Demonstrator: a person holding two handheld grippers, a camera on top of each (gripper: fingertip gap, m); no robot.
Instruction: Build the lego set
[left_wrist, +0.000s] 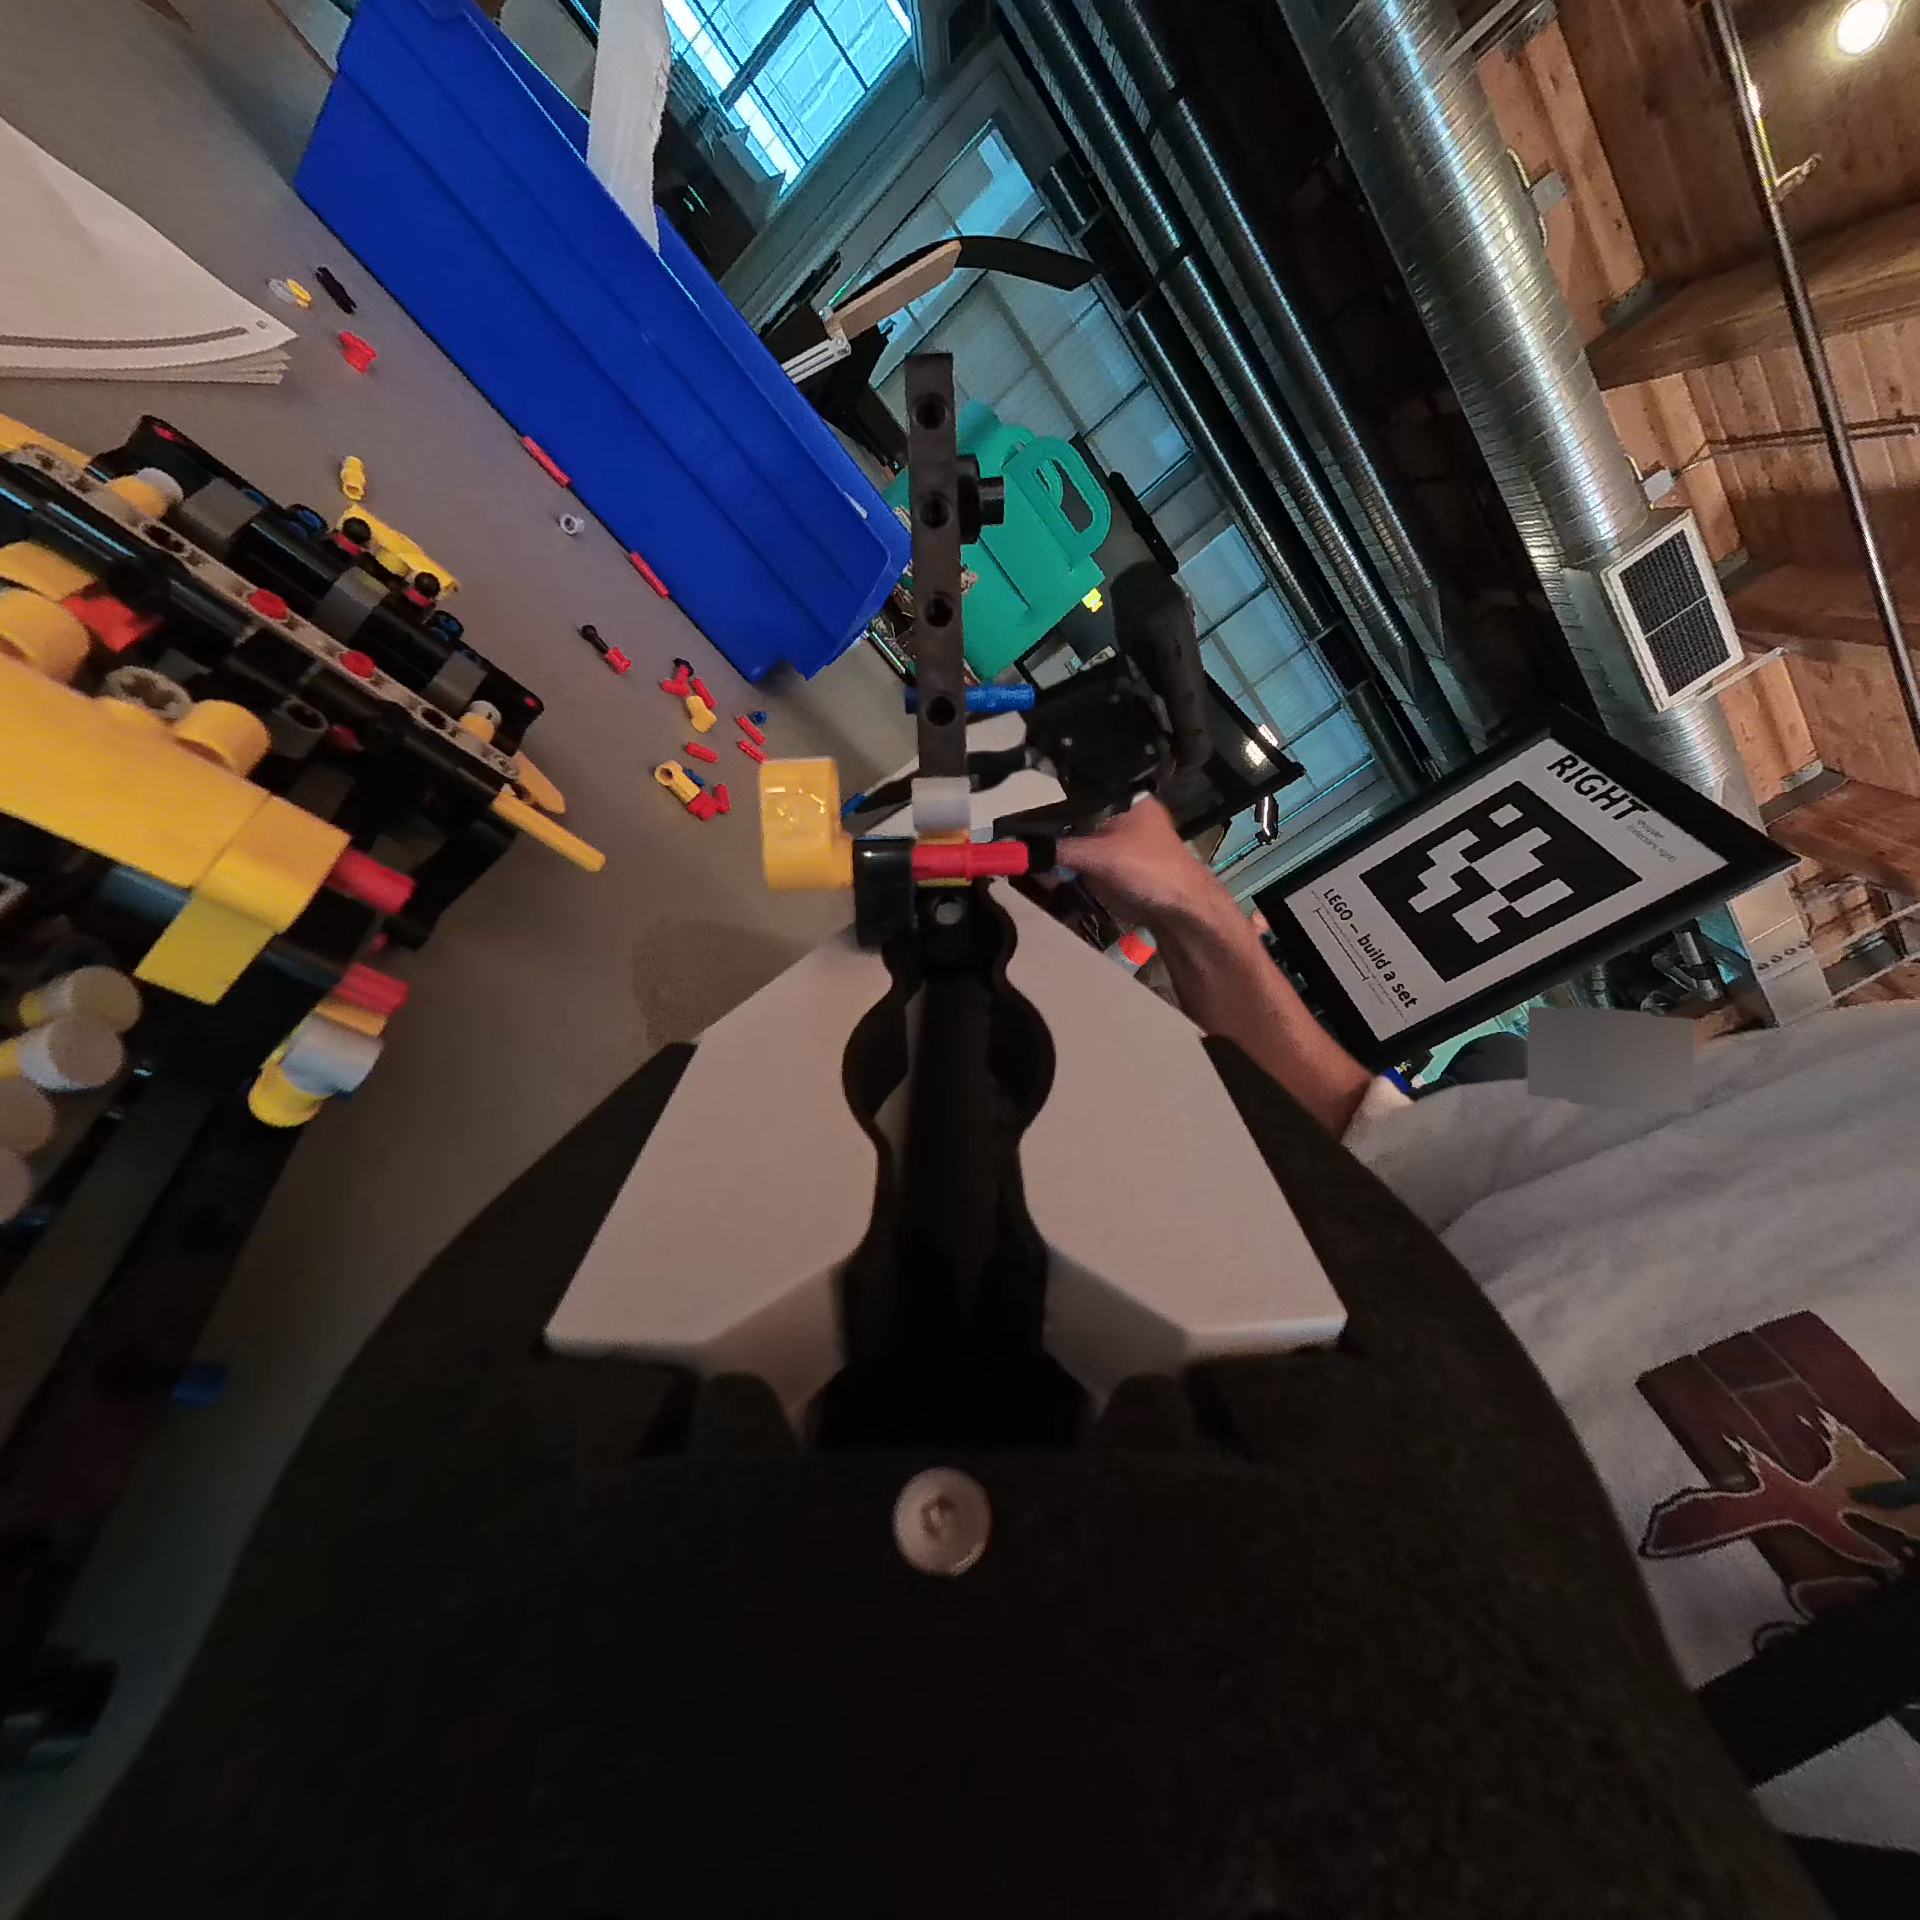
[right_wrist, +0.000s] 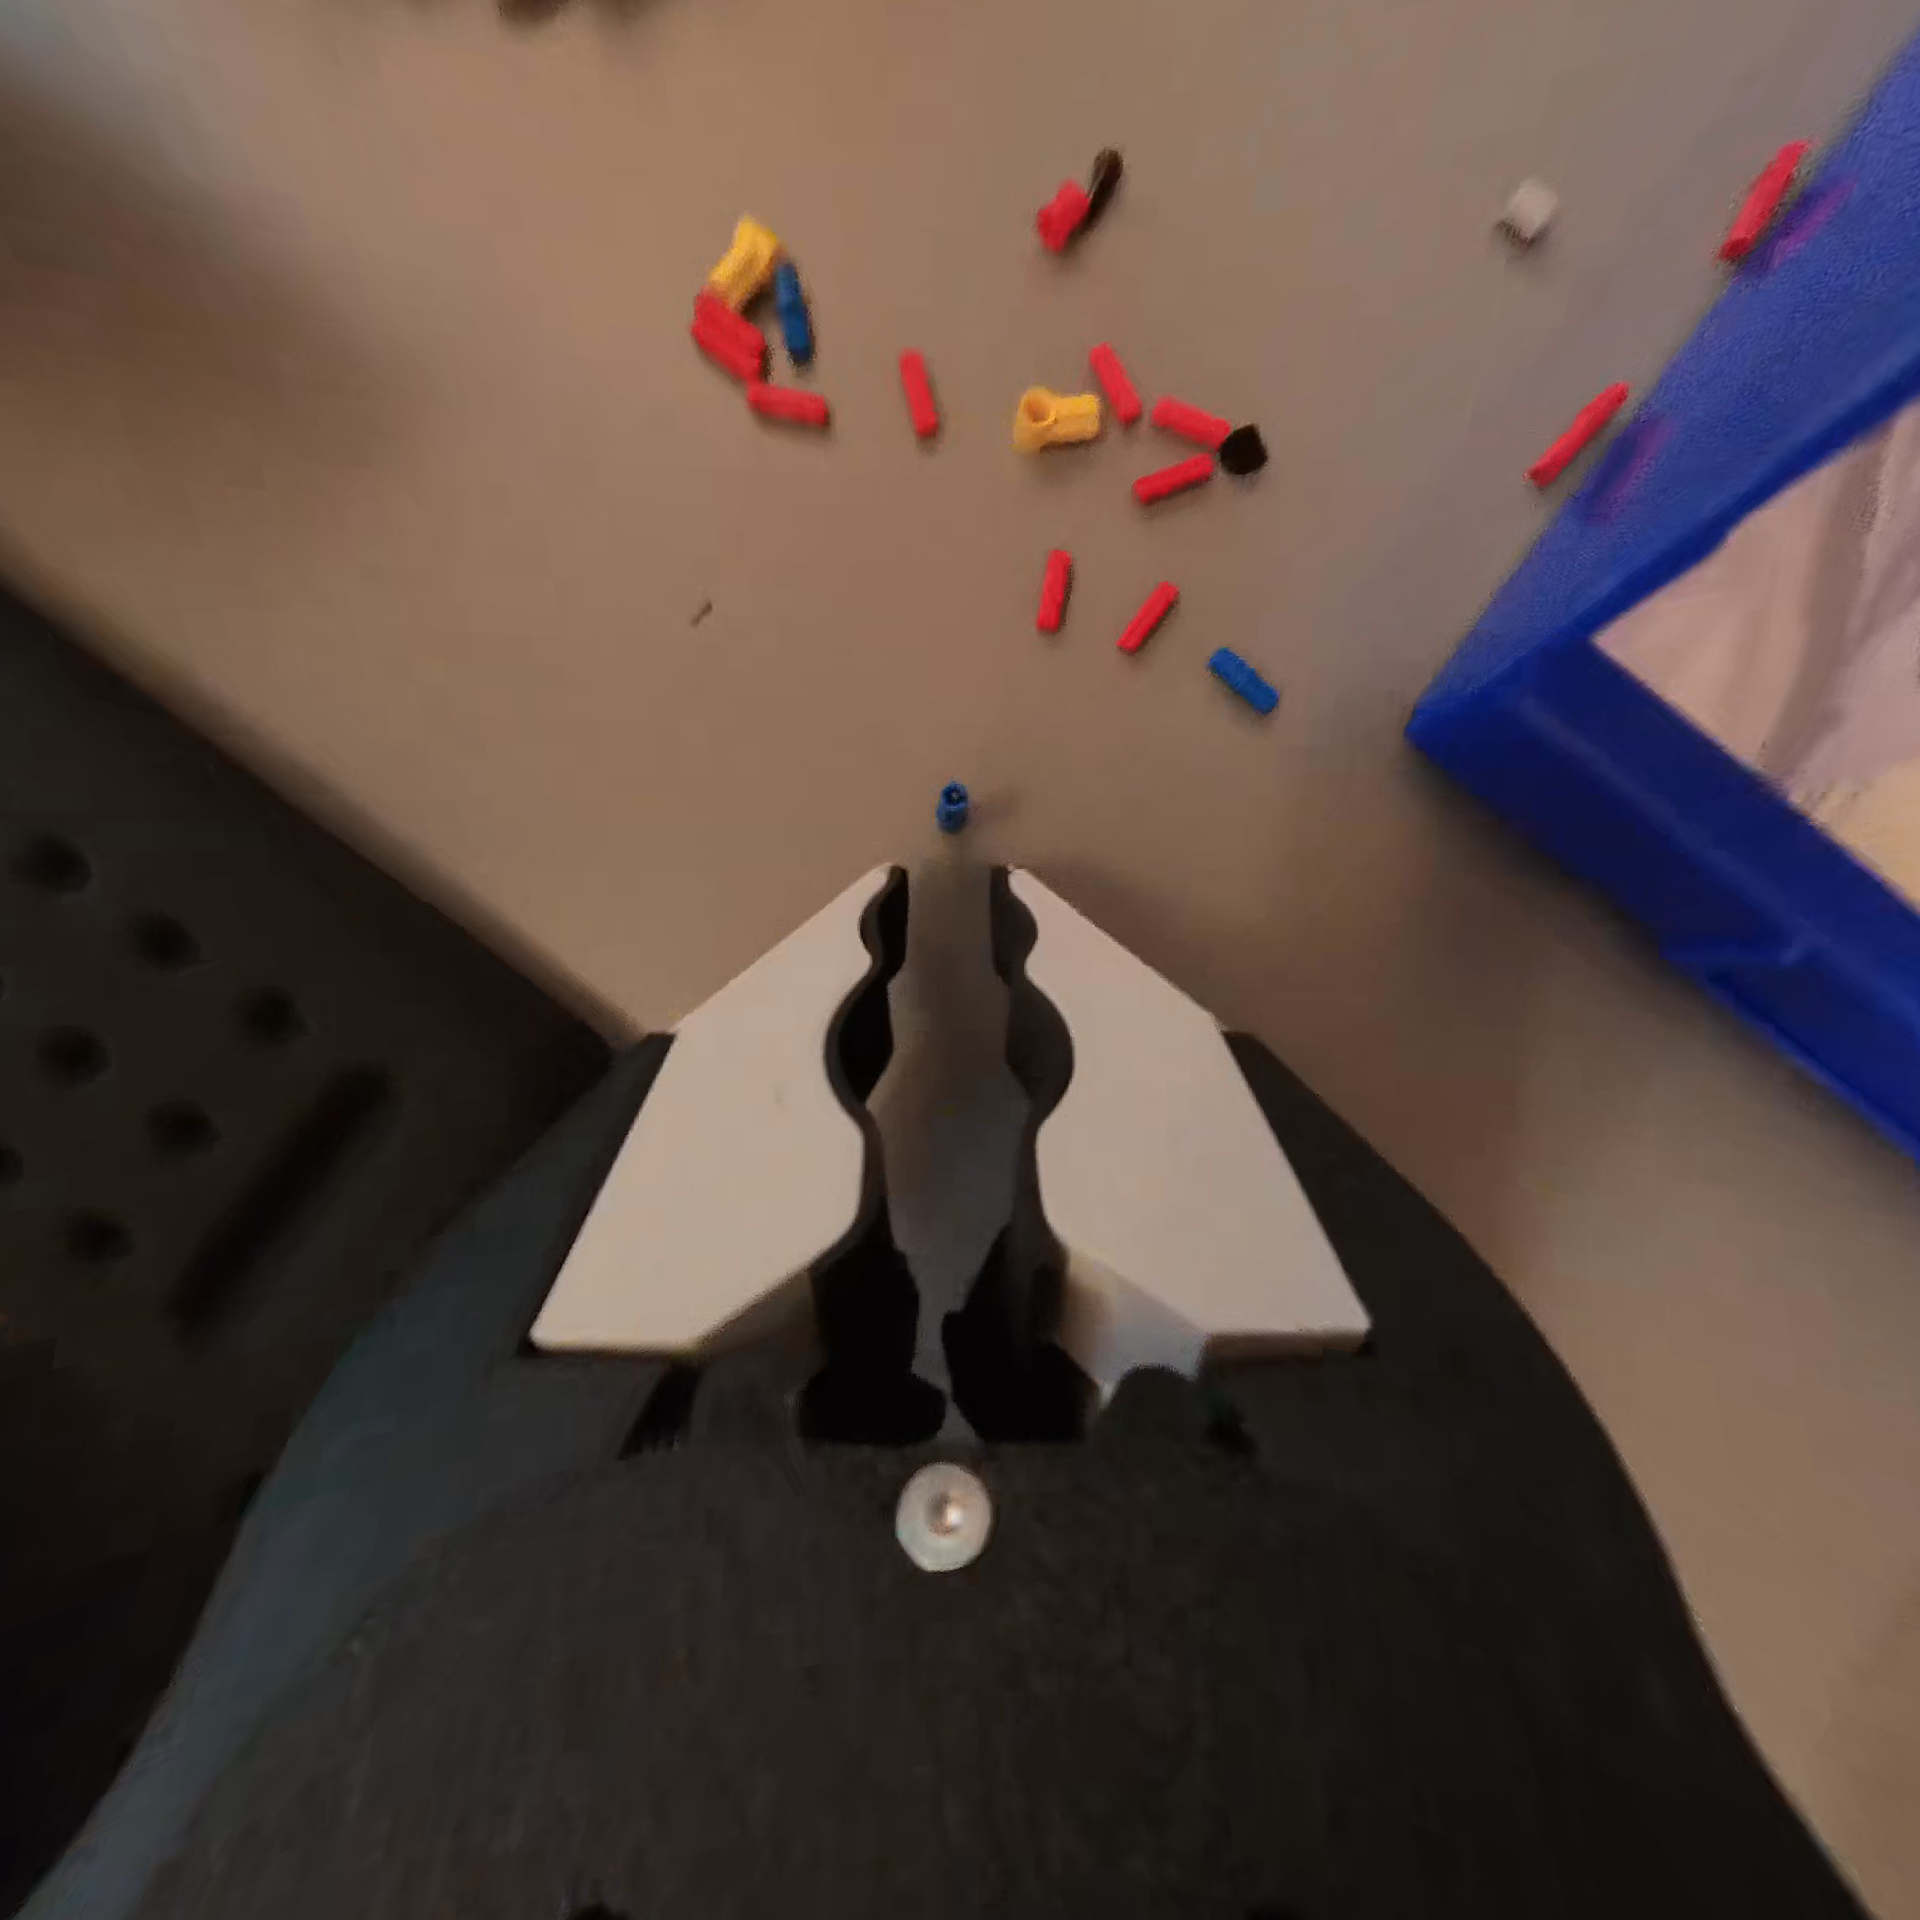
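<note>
In the left wrist view my left gripper (left_wrist: 945, 914) is shut on a small sub-assembly. It is a black holed beam (left_wrist: 932, 540) standing upright from the fingertips, with a red pin (left_wrist: 971, 858), a yellow connector (left_wrist: 798, 836) and a blue pin (left_wrist: 992, 697) on it. The large yellow and black model (left_wrist: 208, 727) lies to the left on the table. My right gripper (right_wrist: 951, 873) is slightly open and empty over the table. A small blue pin (right_wrist: 954, 808) sits just beyond its fingertips. The right gripper also shows in the left wrist view (left_wrist: 1101, 738), held by a hand behind the beam.
Loose red, yellow and blue pins (right_wrist: 1143, 416) are scattered on the tan table (right_wrist: 416, 468), and also show in the left wrist view (left_wrist: 701, 748). A blue bin (right_wrist: 1683, 790) stands to the right. A black holed plate (right_wrist: 156, 1091) lies at the left. A white booklet (left_wrist: 104, 291) lies far left. My right fingertips sit around 25 cm from my left ones.
</note>
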